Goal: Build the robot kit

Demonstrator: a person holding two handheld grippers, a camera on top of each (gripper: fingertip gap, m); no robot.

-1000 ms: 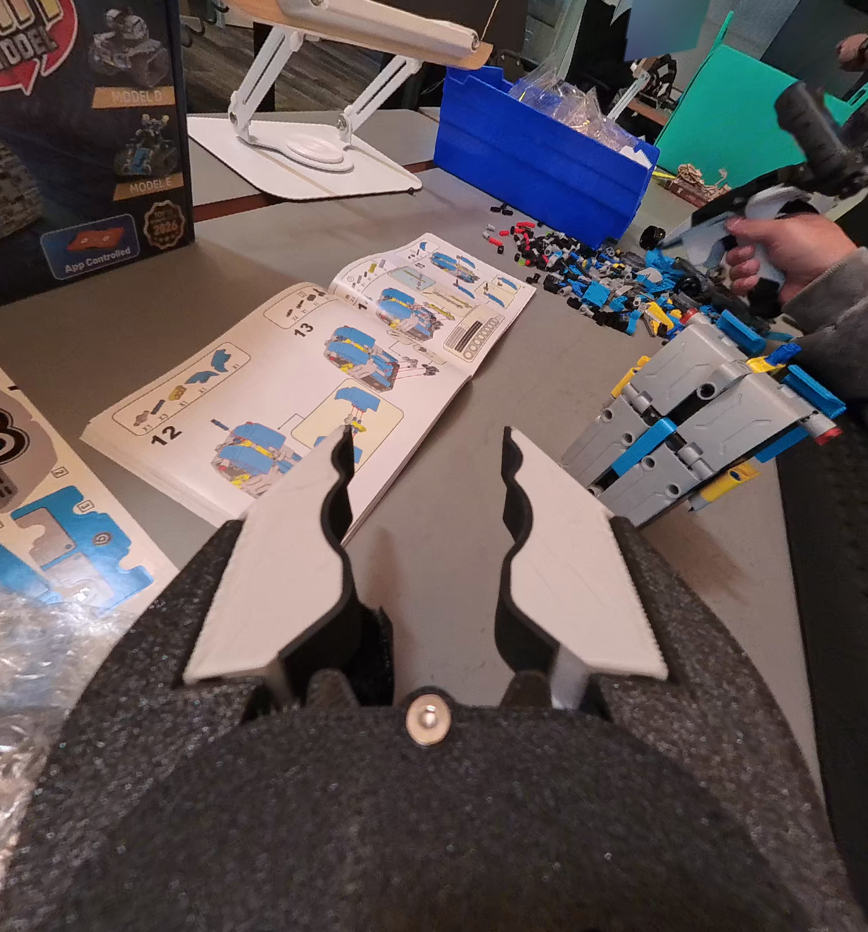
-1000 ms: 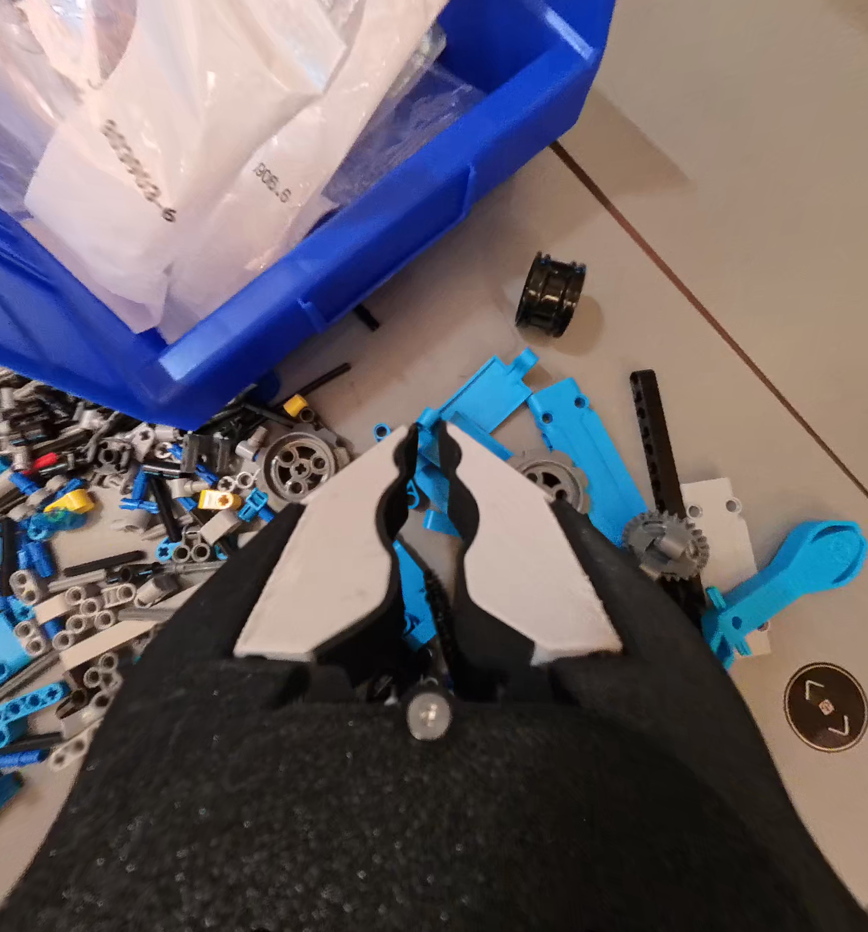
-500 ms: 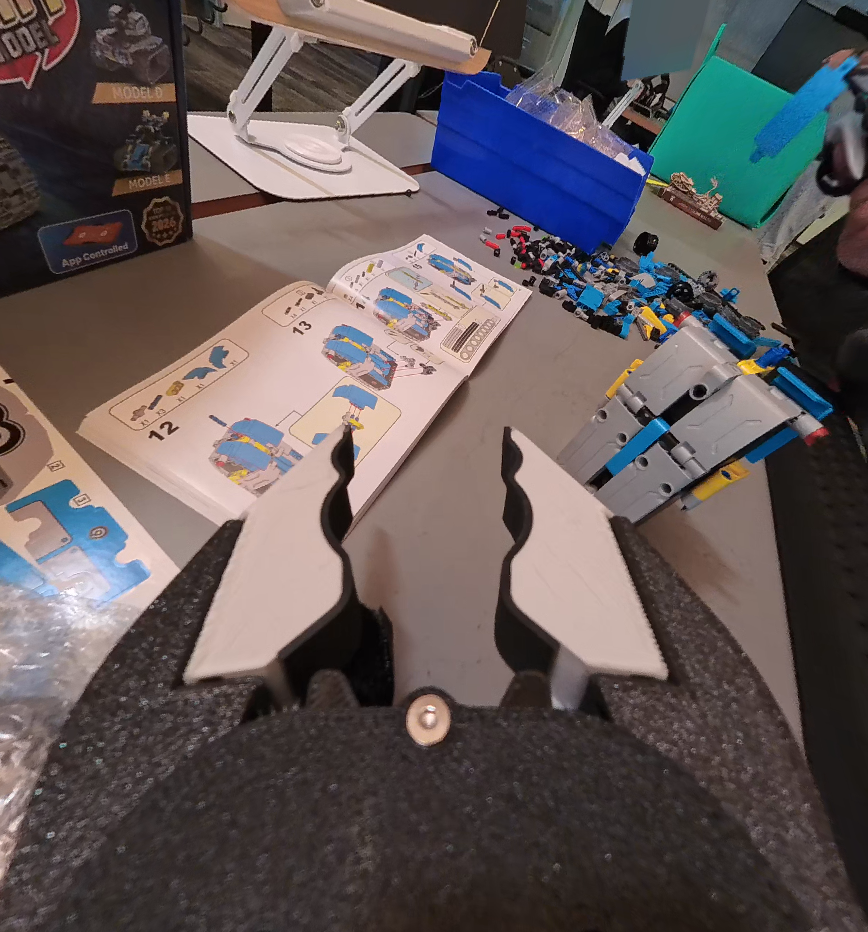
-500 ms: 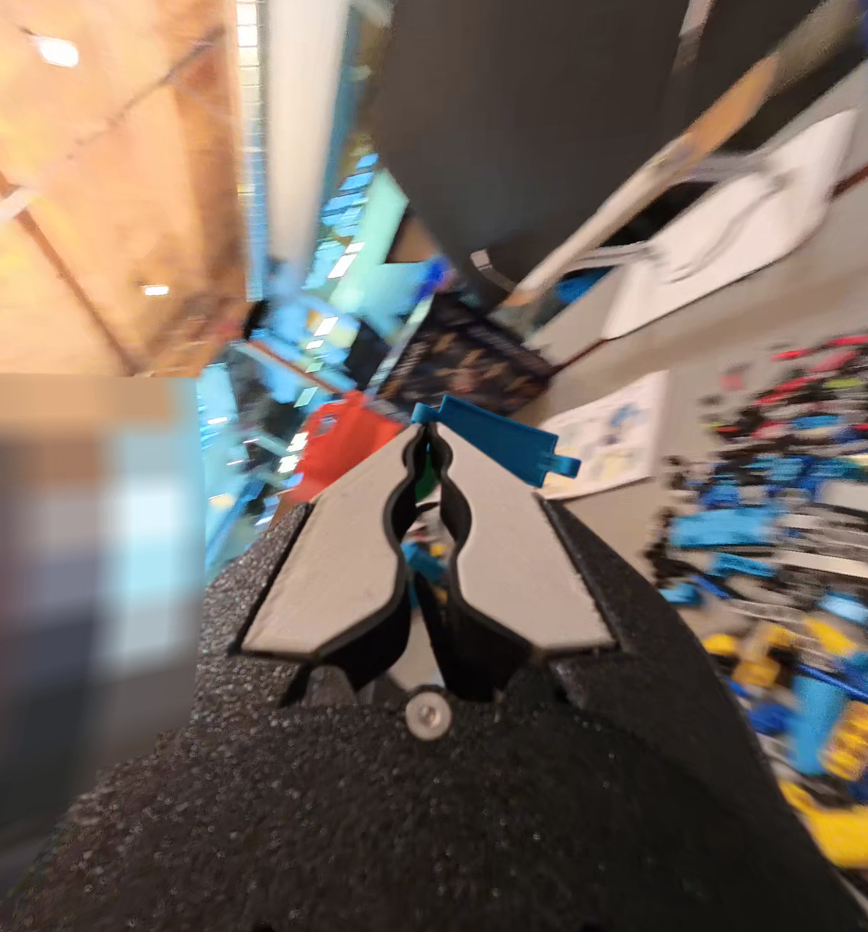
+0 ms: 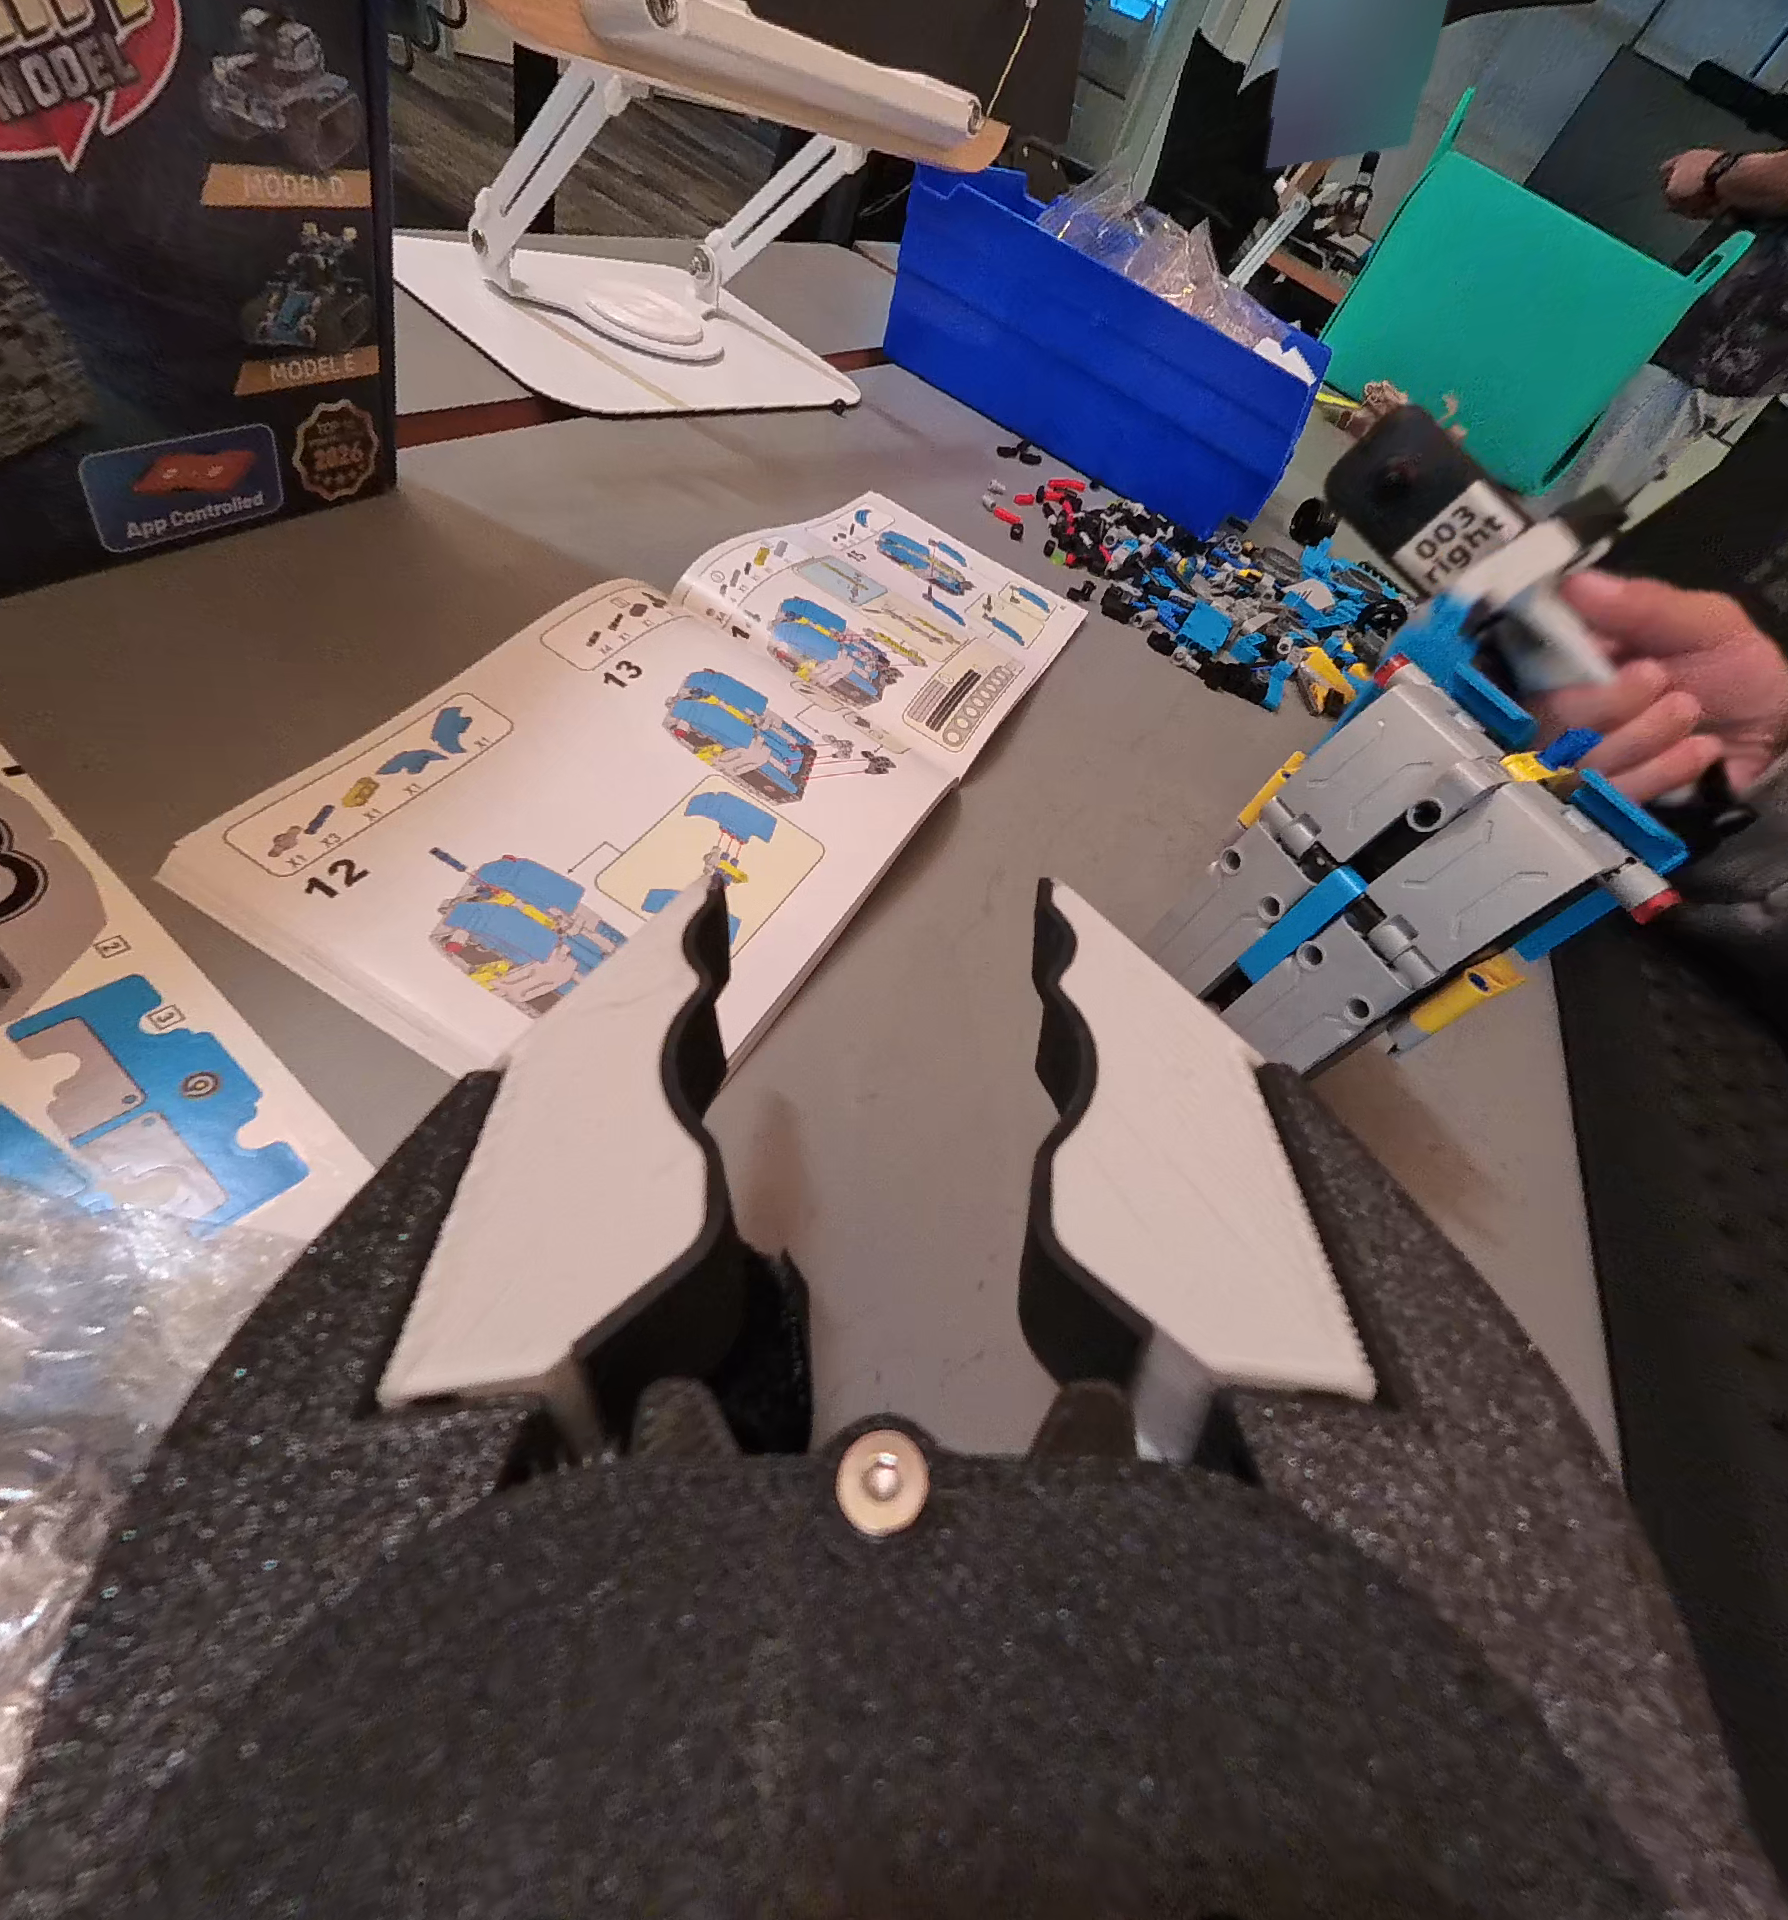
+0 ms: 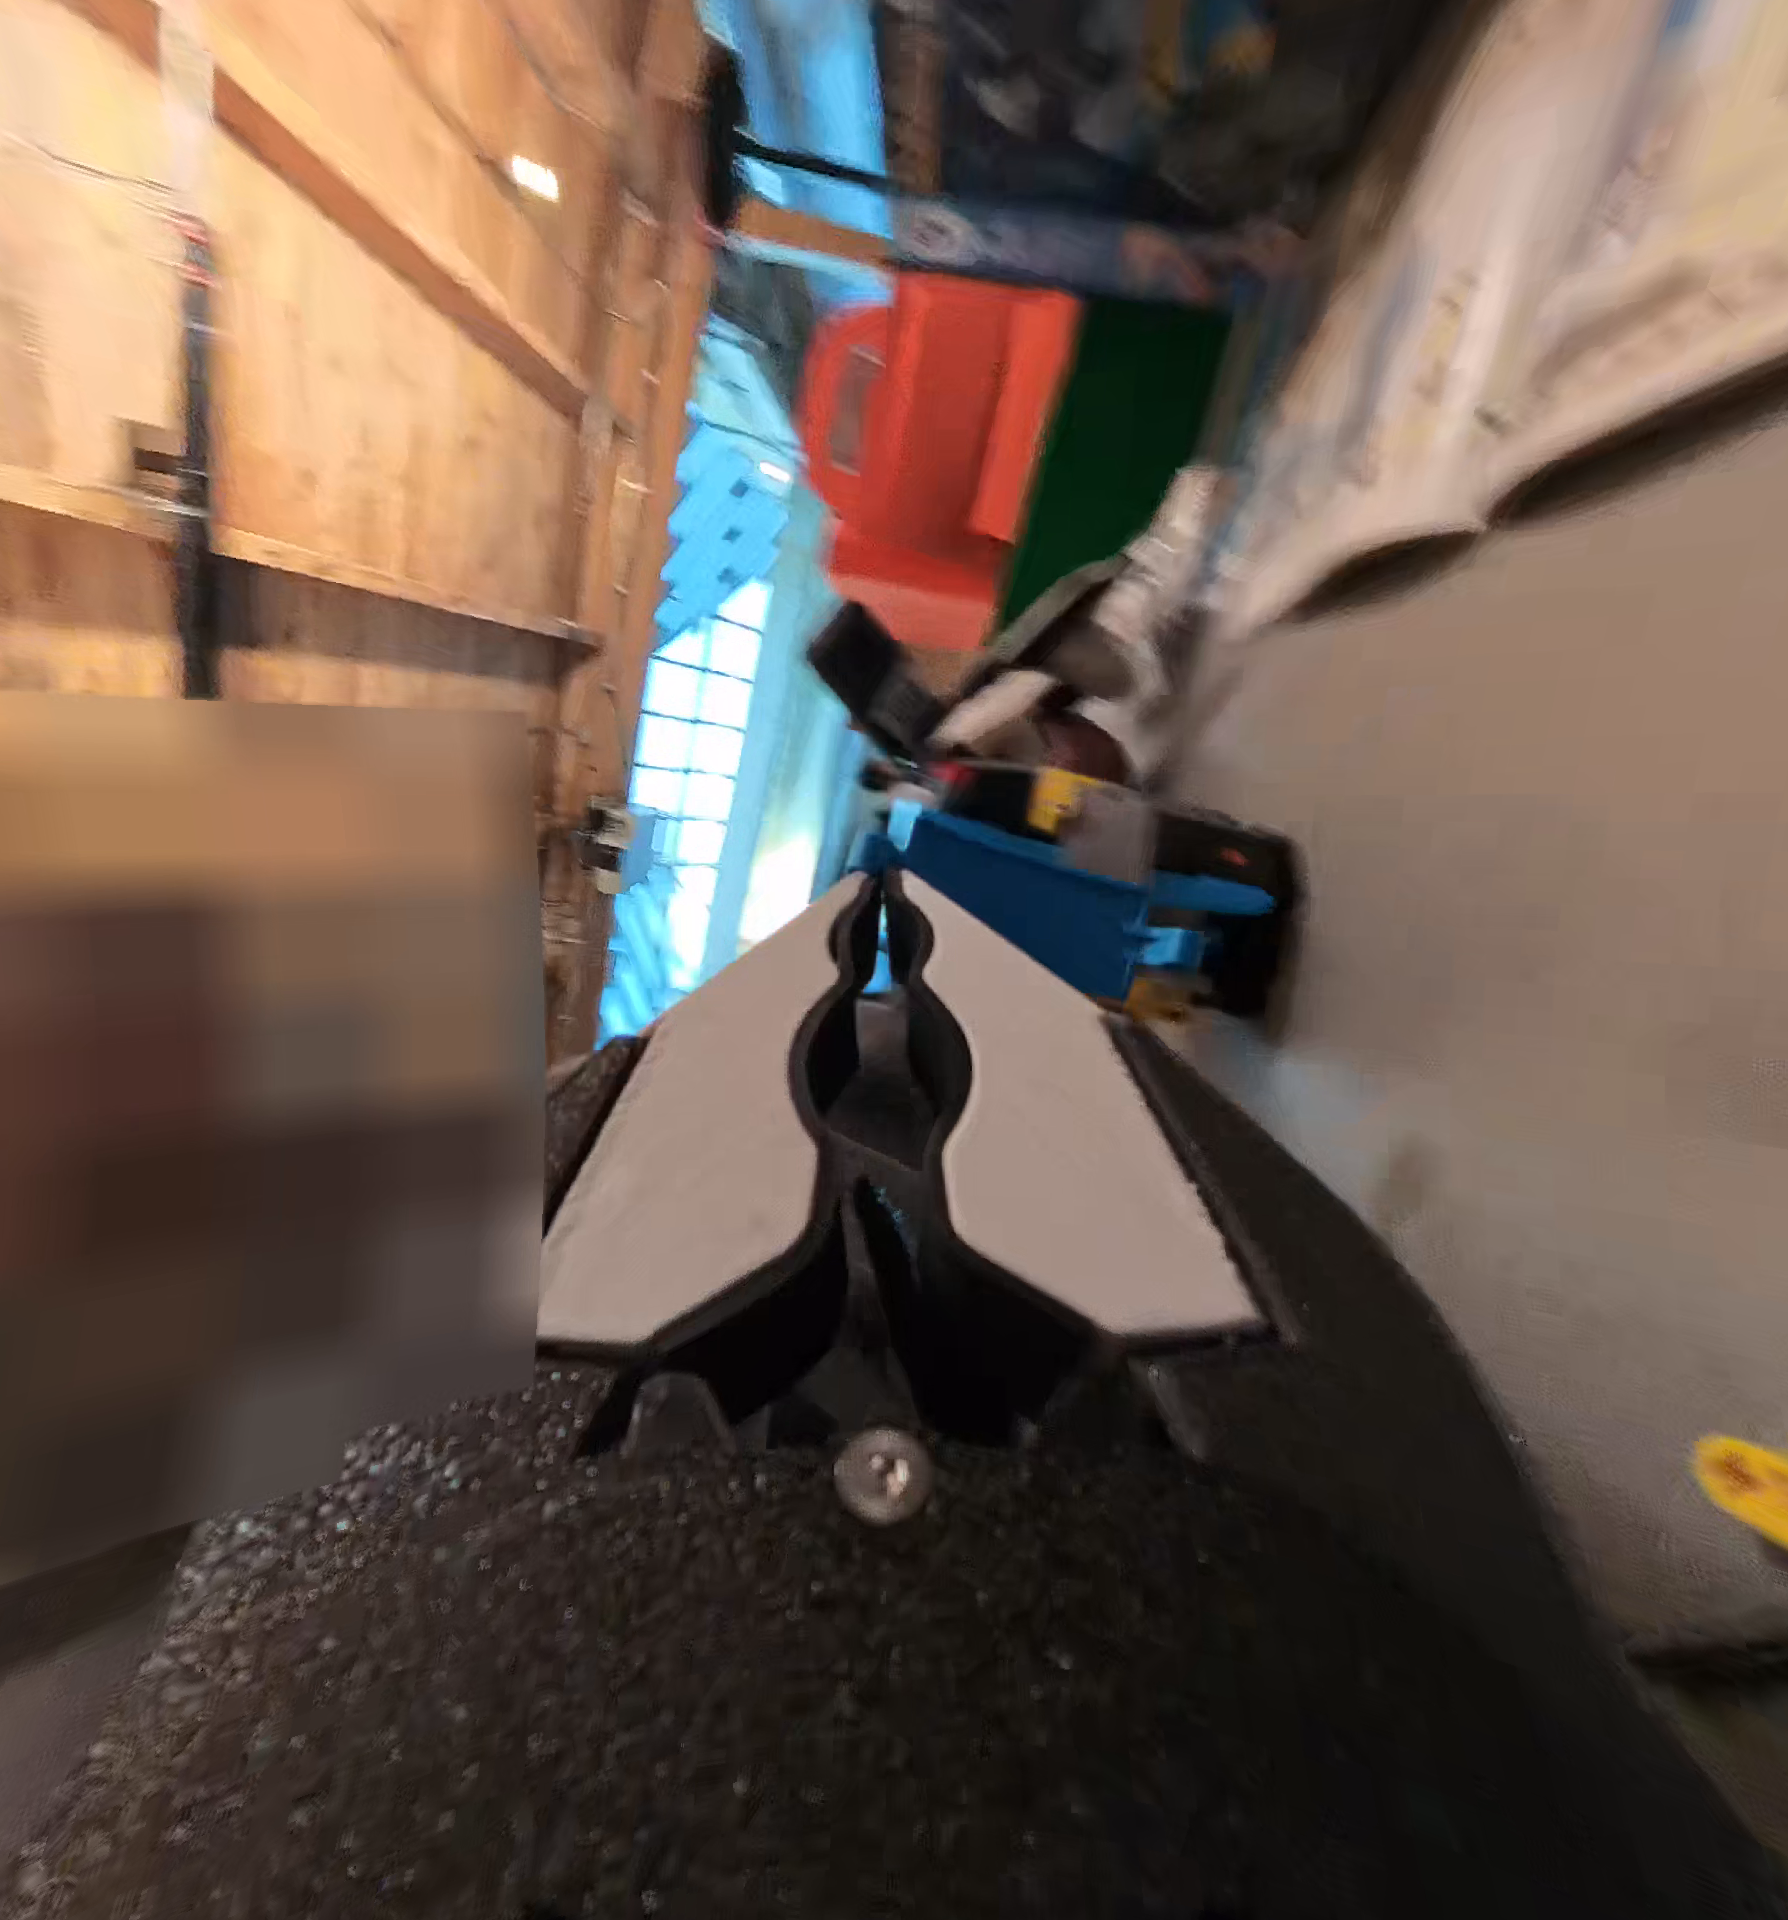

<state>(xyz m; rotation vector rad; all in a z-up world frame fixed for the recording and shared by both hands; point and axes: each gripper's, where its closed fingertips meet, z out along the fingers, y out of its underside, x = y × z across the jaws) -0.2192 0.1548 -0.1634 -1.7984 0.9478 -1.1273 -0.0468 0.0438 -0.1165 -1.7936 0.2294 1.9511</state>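
My left gripper (image 5: 879, 914) is open and empty. It hovers over the grey table (image 5: 900, 1122), between the open instruction booklet (image 5: 661, 769) and a grey, blue and yellow brick model (image 5: 1389, 883). My right gripper (image 6: 882, 883) is shut on a flat blue panel piece (image 6: 1025, 894). Its view is rolled sideways and blurred. The panel is at the far upper end of the brick model (image 6: 1129, 831); I cannot tell whether they touch. In the left wrist view the right gripper (image 5: 1472, 582), held in a hand (image 5: 1679, 686), shows with the blue panel (image 5: 1451, 655) at that end.
A blue bin (image 5: 1098, 353) of plastic bags stands at the back, with a pile of loose small pieces (image 5: 1212, 603) in front. A sticker sheet (image 5: 69, 997) and bubble wrap (image 5: 17, 1351) lie left. A dark box (image 5: 142, 260), a white stand (image 5: 641, 312) and a green folder (image 5: 1513, 301) stand behind. The gap from one gripper's tips to the other's is roughly 20 cm.
My right gripper took the blue panel out of the loose pile, swung it up and round, and brought it down to the model. My left gripper has stayed put, open.
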